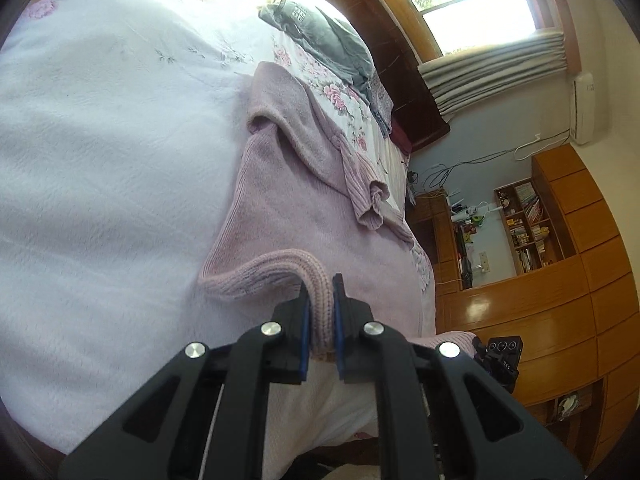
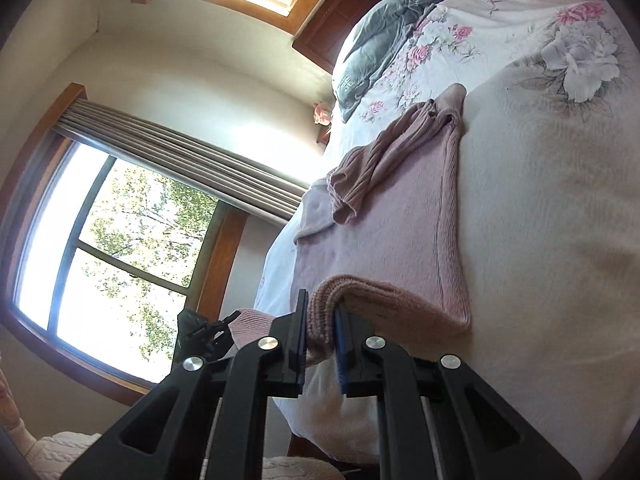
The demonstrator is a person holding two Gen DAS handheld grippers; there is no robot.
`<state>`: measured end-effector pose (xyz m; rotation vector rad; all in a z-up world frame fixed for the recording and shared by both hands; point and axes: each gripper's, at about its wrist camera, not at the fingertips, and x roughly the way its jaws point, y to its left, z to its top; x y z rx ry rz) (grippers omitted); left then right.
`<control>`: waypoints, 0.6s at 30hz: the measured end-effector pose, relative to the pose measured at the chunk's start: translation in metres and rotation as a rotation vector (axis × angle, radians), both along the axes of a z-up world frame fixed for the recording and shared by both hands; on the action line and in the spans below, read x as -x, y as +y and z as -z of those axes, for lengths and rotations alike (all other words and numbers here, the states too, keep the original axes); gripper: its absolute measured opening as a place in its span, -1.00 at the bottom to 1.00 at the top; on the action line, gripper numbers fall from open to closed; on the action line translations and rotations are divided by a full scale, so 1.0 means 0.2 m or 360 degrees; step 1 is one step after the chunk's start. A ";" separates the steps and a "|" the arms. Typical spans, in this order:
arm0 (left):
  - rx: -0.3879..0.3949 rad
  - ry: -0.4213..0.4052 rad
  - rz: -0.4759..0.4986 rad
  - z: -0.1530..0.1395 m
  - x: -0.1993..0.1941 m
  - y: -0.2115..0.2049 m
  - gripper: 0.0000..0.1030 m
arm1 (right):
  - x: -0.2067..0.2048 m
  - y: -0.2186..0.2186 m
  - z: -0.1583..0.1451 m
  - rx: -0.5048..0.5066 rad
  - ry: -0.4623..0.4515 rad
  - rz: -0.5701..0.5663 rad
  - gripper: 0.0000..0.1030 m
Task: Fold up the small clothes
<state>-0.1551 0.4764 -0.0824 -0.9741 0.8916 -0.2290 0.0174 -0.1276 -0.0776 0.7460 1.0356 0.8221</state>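
Observation:
A pale pink knit sweater point(image 1: 288, 200) lies spread on the bed, one sleeve folded across its body. My left gripper point(image 1: 321, 292) is shut on the ribbed hem at one bottom corner, the knit pinched between the blue pads. The same sweater point(image 2: 384, 232) shows in the right wrist view, where my right gripper point(image 2: 321, 308) is shut on the ribbed hem at the other bottom corner. The hem is lifted slightly off the bed at both grips. The other gripper point(image 2: 200, 328) shows at the left of the right wrist view, holding hem fabric.
The bed point(image 1: 100, 140) has a white textured cover and a floral quilt point(image 2: 560, 40). A grey folded garment point(image 1: 320, 36) lies near the headboard. Wooden cabinets and a bookshelf point(image 1: 532, 224) stand beyond the bed. Windows point(image 2: 120, 240) line the wall. A cream sleeve point(image 2: 24, 440) is at the bottom left.

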 end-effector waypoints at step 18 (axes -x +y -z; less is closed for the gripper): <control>-0.0072 0.0230 -0.0044 0.32 -0.51 0.07 -0.75 | -0.68 0.09 0.36 0.0174 0.0300 0.0090 -0.73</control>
